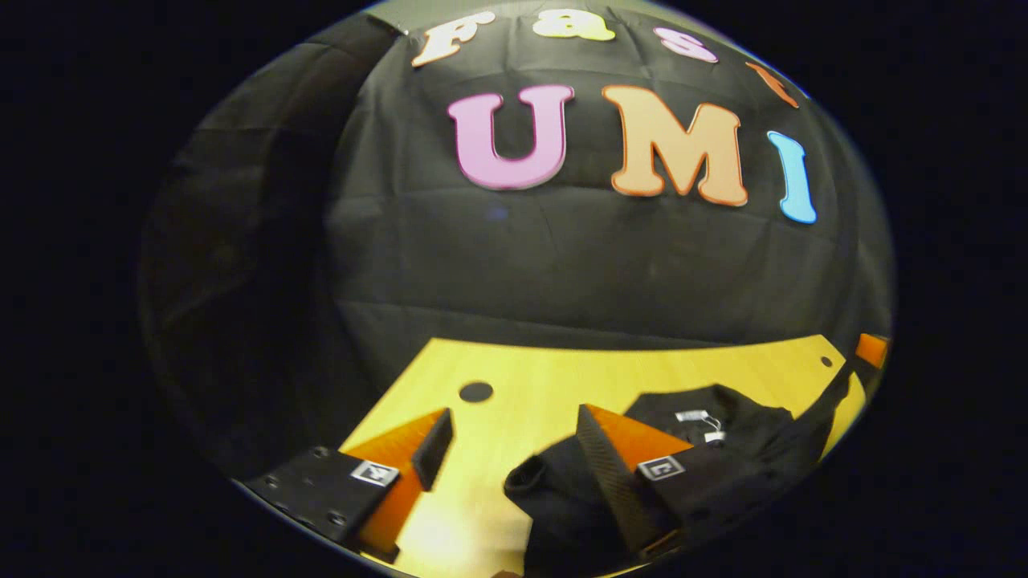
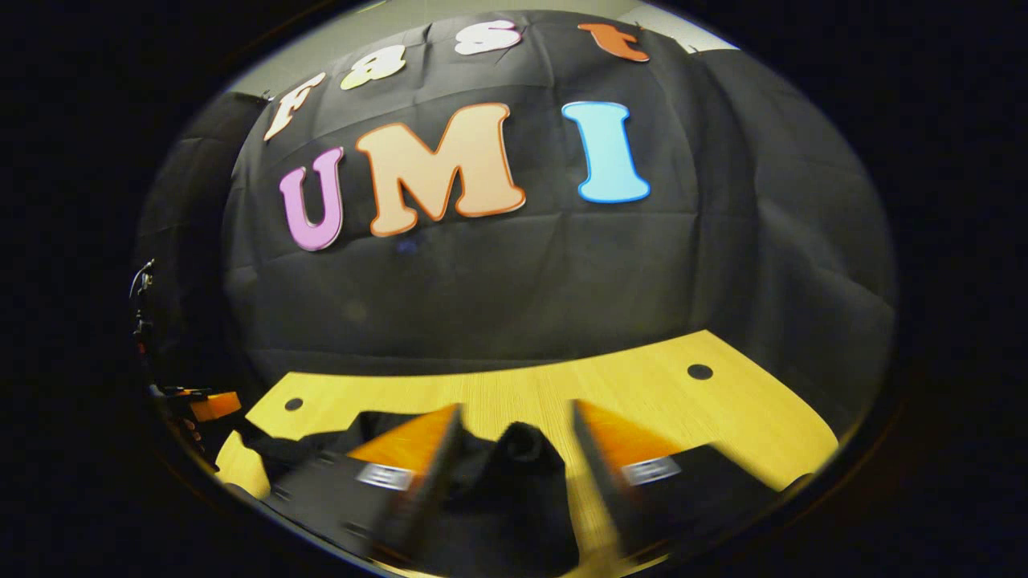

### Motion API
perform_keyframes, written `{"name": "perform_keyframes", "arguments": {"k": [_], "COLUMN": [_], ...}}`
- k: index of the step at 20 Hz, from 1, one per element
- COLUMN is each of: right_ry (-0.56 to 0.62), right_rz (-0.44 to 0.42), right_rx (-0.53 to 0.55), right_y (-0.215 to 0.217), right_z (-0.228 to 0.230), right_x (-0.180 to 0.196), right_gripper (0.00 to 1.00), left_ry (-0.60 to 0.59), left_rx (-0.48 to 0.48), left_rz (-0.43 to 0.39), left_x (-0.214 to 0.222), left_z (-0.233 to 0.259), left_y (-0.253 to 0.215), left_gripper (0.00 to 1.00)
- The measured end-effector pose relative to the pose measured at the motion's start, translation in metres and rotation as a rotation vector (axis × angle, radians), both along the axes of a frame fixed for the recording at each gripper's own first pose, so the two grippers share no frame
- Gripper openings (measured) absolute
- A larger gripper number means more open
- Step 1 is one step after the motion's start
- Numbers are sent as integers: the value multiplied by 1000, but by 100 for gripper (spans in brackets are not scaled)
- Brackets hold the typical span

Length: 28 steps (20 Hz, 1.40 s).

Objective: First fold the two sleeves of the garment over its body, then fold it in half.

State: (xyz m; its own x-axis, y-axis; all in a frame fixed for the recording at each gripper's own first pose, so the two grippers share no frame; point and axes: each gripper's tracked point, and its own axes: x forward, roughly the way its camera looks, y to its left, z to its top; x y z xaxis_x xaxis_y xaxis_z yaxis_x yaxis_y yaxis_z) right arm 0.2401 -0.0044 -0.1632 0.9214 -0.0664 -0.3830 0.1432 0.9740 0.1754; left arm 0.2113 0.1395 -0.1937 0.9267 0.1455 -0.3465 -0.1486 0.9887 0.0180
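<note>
Dim booth, fisheye-warped edges, slight motion blur

Left gripper (image 1: pixel 514 457): lower centre of the left gripper view; jaws spread wide, nothing pinched.
Right gripper (image 2: pixel 514 457): lower centre of the right gripper view; jaws apart, not closed on anything.

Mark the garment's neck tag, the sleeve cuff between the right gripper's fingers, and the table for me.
neck tag (image 1: pixel 692 416): left gripper view, on the white label inside the collar.
sleeve cuff (image 2: pixel 520 441): right gripper view, on the rounded open end of the sleeve.
table (image 1: pixel 546 377): left gripper view, on bare wood behind the garment.
</note>
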Motion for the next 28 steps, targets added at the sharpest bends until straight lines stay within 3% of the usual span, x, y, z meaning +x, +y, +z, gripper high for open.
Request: {"name": "perform_keyframes", "arguments": {"k": [1, 2, 5, 9, 10, 11, 13, 14, 15, 16, 21, 28], "right_ry": [-23, -46, -88, -177, -193, -215, -261, -278, -289, -302, -319, -368], "right_rz": [-12, -21, -41, -33, -27, -20, -5, 2, 9, 18, 68, 87], "right_rx": [-5, -17, -54, -109, -120, -128, -142, -145, -143, -135, -105, -91], "right_y": [-2, -2, -2, 7, 9, 10, 11, 12, 13, 14, 20, 24], "right_z": [8, 16, 36, 78, 85, 95, 111, 116, 121, 124, 123, 148], "right_x": [-2, -3, -18, -54, -67, -80, -108, -125, -141, -161, -246, -300], "right_gripper": [96, 97, 97, 97, 92, 96, 93, 100, 100, 93, 96, 96], "left_ry": [-45, -72, -130, -204, -224, -251, -282, -287, -301, -318, -373, -432], "left_rx": [19, 56, 38, -15, -27, -34, -28, -24, -18, -6, 28, 24], "left_rz": [1, -12, -49, -50, -52, -42, -17, -10, -16, -20, -10, -10], "left_x": [4, 4, -7, -33, -42, -53, -81, -97, -114, -131, -216, -278], "left_z": [15, 29, 56, 90, 102, 113, 131, 138, 146, 154, 181, 219], "left_y": [1, 1, -9, -16, -18, -19, -17, -19, -23, -27, -43, -47], "left_gripper": [92, 90, 94, 88, 93, 93, 92, 93, 93, 92, 92, 92]}}
